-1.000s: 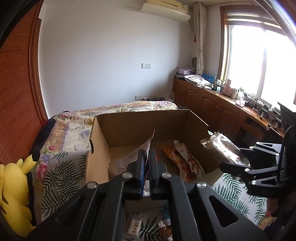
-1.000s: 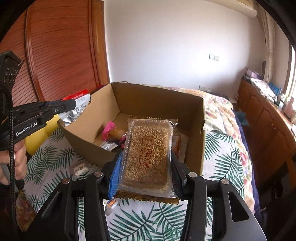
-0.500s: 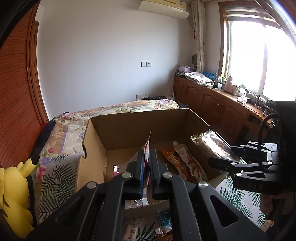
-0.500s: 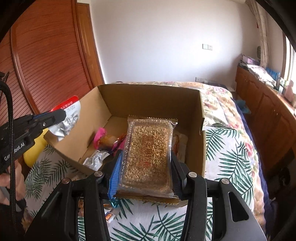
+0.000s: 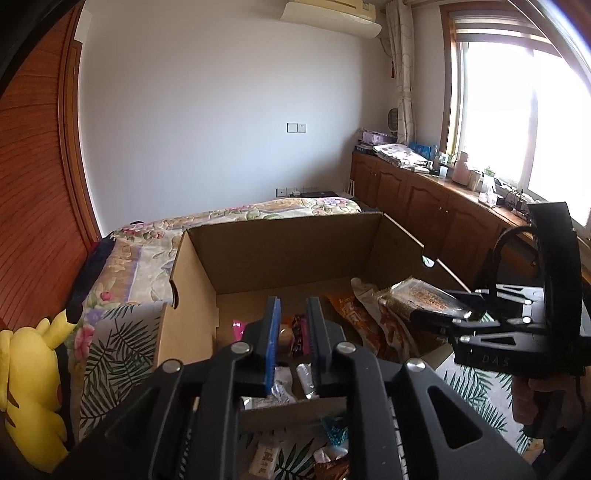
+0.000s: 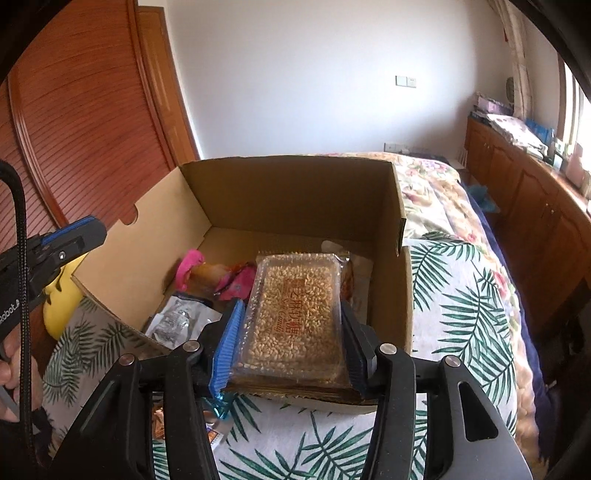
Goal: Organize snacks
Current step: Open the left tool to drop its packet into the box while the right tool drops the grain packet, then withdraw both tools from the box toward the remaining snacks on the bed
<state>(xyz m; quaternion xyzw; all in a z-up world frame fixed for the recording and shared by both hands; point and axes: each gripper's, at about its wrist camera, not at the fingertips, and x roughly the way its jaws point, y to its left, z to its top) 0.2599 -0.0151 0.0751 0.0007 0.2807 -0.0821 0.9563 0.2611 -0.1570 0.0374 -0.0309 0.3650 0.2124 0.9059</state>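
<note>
A flat rectangular pack of puffed-grain candy (image 6: pixel 293 314) in clear crinkly film fills the lower centre of the right wrist view, over the near edge of the open cardboard box (image 6: pixel 295 192). The right hand-held gripper (image 6: pixel 291 339) has it between its pads, jaws opening, pads beside the pack's long sides. Inside the box lie a pink-twisted sweet (image 6: pixel 192 264) and a silvery foil pouch (image 6: pixel 177 321). The left hand-held gripper (image 5: pixel 293 339) is empty, jaws opening. The box sits on a palm-leaf printed bedspread (image 6: pixel 461 314).

home bedroom: floral bedspread (image 6: pixel 439 192), wooden wardrobe (image 6: pixel 85 122), wall air conditioner (image 5: pixel 328 13)
</note>
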